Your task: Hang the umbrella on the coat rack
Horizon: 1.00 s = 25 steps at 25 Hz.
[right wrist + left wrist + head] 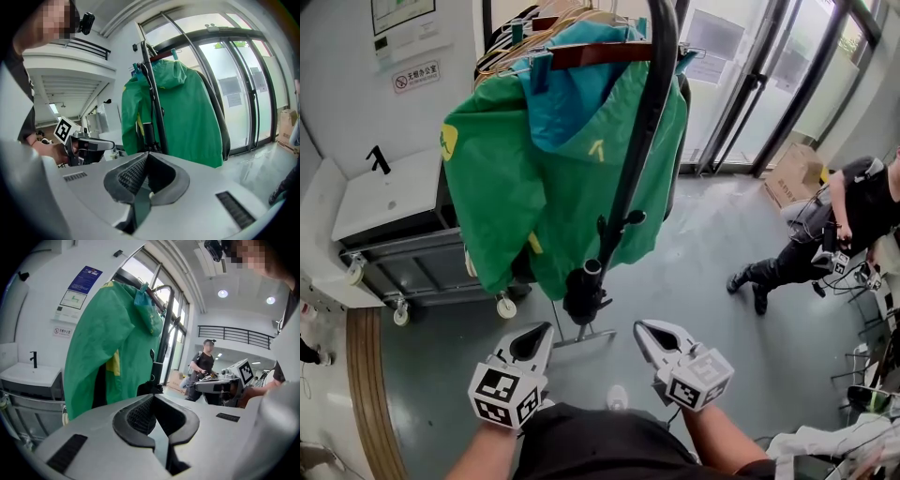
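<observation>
While the left gripper (547, 329) hovers low with its fingers pressed together on nothing, the black folded umbrella (581, 295) hangs against the dark pole of the coat rack (637, 141), just below the green jacket (516, 187) and clear of the floor (722, 244). The right gripper (639, 326) is equally empty, fingers closed. Both stand apart from the rack, so the hanging looks done.

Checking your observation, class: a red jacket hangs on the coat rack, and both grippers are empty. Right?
No: the head view shows a green jacket. It hangs on the coat rack, and the left gripper and right gripper are empty.
</observation>
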Tool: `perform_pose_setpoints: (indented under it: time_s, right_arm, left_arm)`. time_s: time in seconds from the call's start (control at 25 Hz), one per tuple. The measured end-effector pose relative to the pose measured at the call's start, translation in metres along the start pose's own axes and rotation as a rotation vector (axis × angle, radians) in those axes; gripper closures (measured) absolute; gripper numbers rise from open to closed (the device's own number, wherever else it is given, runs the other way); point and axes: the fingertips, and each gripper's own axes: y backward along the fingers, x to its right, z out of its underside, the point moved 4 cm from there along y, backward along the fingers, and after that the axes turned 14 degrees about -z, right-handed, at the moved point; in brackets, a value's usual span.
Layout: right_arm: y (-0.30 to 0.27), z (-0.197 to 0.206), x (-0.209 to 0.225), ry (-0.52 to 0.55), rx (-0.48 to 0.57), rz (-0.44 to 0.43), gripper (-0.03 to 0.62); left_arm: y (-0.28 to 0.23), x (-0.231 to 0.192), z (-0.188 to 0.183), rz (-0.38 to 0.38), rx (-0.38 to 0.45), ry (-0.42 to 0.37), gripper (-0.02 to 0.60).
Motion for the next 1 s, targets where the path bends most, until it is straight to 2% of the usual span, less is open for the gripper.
perform_pose_setpoints:
  time_s: [0.36,1.0]
  right_arm:
    - [0.004,-0.0041,-0.0033,0.034,0.008,0.003,0.585]
    - [0.0042,0.0021,-0.0056,-0.001,0.014,-0.001,0.584]
  left_arm:
    - [0.0027,0.0081,0.0,0.02,0.01,-0.007,0.566]
    - [0.0069,0.0036,-0.0007,-0.006,0.015,0.002,0.566]
